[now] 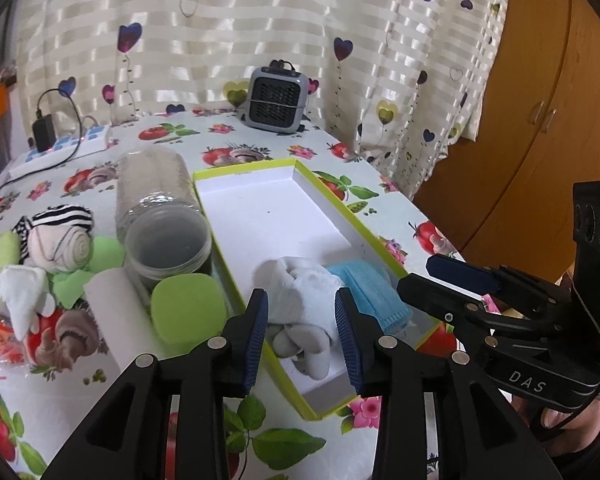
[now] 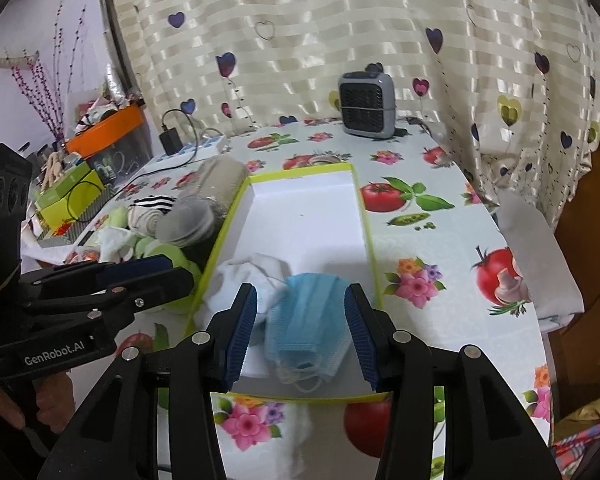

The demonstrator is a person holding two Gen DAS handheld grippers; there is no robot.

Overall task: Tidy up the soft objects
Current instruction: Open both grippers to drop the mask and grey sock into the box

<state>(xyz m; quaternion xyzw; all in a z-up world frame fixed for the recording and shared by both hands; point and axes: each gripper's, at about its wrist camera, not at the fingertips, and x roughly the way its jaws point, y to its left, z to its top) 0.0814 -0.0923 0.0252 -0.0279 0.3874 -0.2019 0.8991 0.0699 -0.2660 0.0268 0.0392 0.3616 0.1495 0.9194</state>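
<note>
White sock (image 1: 300, 300) and mask (image 2: 308, 320) crowd the box's (image 1: 260, 168) near edge (seemingly released).

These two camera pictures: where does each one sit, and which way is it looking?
Left wrist: on the left gripper, looking down at a white sock in the shallow green-rimmed white box; right gripper shows.
Right wrist: on the right gripper, over a blue face mask; left gripper and a hand show.
Shared: box, sock, mask, grey fan.
</note>
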